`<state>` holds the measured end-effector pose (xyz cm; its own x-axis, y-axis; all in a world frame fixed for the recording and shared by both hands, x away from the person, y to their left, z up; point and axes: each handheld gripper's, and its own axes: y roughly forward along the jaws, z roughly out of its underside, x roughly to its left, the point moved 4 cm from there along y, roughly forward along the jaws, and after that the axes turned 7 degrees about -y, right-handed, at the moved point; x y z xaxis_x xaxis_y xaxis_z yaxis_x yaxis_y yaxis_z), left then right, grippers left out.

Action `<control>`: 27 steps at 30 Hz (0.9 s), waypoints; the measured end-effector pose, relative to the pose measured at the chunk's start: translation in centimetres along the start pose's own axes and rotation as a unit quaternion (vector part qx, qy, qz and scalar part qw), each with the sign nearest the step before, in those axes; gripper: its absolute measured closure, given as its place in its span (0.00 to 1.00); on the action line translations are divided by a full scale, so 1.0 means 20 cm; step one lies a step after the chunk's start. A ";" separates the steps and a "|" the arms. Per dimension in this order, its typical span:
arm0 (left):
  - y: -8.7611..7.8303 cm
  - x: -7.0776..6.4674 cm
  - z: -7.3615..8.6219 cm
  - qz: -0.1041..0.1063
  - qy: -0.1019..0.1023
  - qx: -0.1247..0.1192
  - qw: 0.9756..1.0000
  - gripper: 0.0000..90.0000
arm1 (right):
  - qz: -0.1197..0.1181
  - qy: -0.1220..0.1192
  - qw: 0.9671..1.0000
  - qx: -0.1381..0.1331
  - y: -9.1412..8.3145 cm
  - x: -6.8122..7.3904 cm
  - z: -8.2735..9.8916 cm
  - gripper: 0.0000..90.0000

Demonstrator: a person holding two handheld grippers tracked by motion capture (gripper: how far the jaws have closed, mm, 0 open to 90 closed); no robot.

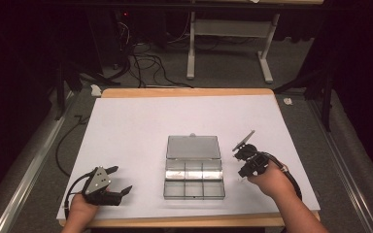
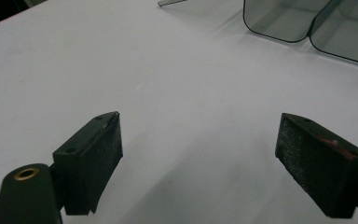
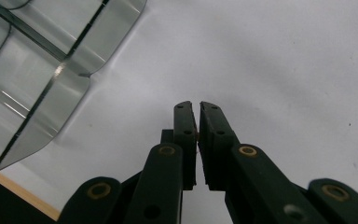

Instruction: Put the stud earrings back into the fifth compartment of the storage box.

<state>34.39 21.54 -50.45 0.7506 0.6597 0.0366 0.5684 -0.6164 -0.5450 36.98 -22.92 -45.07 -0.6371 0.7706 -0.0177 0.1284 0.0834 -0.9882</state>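
So there's a clear plastic compartment box (image 1: 194,167) sitting on the white table sheet (image 1: 141,126), a bit toward 6 o'clock from the sheet's middle. Its lid is flipped open and lies flat on the 12 o'clock side, and the tray part with its divider grid sits on the 6 o'clock side. I can't make out anything inside the cells from the high view, it's too small and reflective.

The left gripper (image 1: 117,180) is down around 7 o'clock on the sheet, well apart from the box, with the box off at its 3 o'clock. Its jaws are spread wide with nothing between them; in the left gripper view (image 2: 200,149) you just see bare white sheet in the gap, and two rounded corners of the box (image 2: 307,23) up at about 1 o'clock.

The right gripper (image 1: 241,167) is just beside the box's right edge, at roughly 3 o'clock from it, held in the person's right hand (image 1: 268,180). In the right gripper view (image 3: 196,135) the jaws are pressed together, pads basically meeting. There's a tiny reddish speck at the seam, but I can't tell if that's something pinched or just part of the pad. The box's tray (image 3: 32,79) shows at 10 o'clock there, near the jaws but not touching.
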 end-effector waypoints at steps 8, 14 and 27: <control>0.00 -0.01 0.00 0.001 0.005 -0.002 1.000 0.17 | -0.004 0.000 1.000 -0.001 -0.02 0.01 0.00 0.96; 0.00 -0.01 0.00 0.000 0.006 -0.001 1.000 0.17 | -0.003 -0.002 1.000 -0.001 -0.04 0.02 -0.01 0.96; 0.00 -0.01 0.00 0.001 0.007 -0.002 1.000 0.17 | -0.010 -0.011 1.000 -0.004 -0.13 0.09 -0.06 0.96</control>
<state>34.24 21.46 -50.45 0.7569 0.6518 0.0473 0.5677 -0.6200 -0.5415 36.34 -20.99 -42.37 -0.6568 0.7541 -0.0018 0.1222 0.1041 -0.9870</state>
